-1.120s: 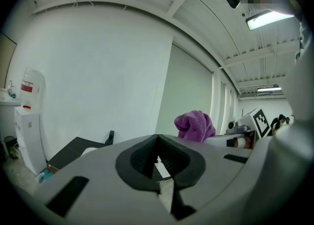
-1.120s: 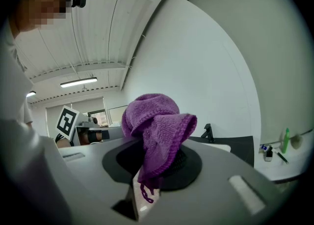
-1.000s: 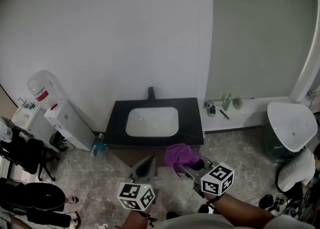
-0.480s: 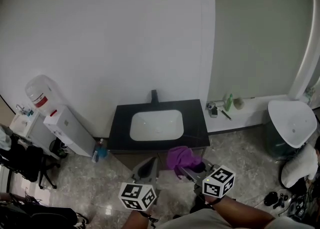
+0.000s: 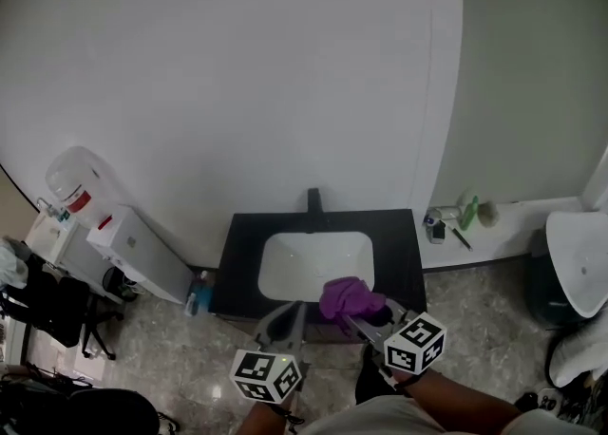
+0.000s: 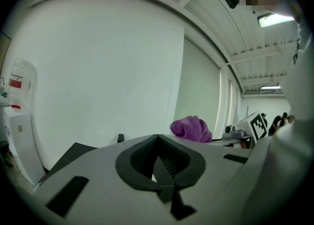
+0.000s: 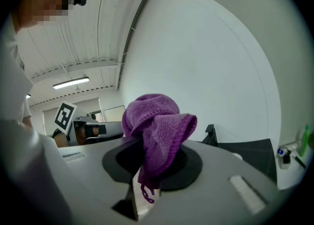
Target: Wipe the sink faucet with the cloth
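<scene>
A black faucet point(image 5: 313, 199) stands at the back of a white sink point(image 5: 290, 272) set in a black countertop point(image 5: 239, 262). My right gripper point(image 5: 369, 313) is shut on a bunched purple cloth point(image 5: 348, 296), held over the counter's front edge. In the right gripper view the cloth point(image 7: 156, 129) bulges up between the jaws, with the faucet point(image 7: 211, 134) far beyond. My left gripper point(image 5: 293, 312) is shut and holds nothing, just left of the cloth. The left gripper view shows its jaws together, the left gripper point(image 6: 157, 137) low in the frame, the cloth point(image 6: 191, 128) to the right and the faucet point(image 6: 120, 138) small.
A white water dispenser point(image 5: 133, 243) with its bottle point(image 5: 78, 179) stands left of the counter, a blue bottle point(image 5: 198, 295) on the floor beside it. A ledge to the right carries a green bottle point(image 5: 468, 210) and small items. A white bin point(image 5: 581, 262) is far right.
The sink and counter have come closer, from ahead of the grippers to under the cloth. Both grippers keep their grip and spacing.
</scene>
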Demonstrator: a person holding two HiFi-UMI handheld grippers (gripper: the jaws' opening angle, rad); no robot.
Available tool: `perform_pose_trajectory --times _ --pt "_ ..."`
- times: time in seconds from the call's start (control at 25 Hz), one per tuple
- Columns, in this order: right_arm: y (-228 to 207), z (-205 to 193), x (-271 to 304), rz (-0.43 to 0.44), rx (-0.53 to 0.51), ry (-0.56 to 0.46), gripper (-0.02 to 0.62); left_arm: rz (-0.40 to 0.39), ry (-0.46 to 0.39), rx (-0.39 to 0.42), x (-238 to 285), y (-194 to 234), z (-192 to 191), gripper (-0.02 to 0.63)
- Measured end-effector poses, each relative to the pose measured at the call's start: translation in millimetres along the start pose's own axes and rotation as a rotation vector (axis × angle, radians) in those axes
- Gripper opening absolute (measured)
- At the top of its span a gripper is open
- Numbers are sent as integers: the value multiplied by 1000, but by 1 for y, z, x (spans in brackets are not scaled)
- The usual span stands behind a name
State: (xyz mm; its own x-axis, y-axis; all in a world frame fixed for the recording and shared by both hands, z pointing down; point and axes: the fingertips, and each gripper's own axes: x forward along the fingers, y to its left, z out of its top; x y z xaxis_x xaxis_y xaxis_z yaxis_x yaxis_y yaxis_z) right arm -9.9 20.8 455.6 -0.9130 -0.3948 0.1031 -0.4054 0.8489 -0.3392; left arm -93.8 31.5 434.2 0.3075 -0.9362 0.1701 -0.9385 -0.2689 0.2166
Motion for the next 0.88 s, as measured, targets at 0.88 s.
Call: perform_pose_trajectory --times 0.88 --pt "-332 -2 305 -66 -133 375 71 18 180 -119 258 192 -19 6"
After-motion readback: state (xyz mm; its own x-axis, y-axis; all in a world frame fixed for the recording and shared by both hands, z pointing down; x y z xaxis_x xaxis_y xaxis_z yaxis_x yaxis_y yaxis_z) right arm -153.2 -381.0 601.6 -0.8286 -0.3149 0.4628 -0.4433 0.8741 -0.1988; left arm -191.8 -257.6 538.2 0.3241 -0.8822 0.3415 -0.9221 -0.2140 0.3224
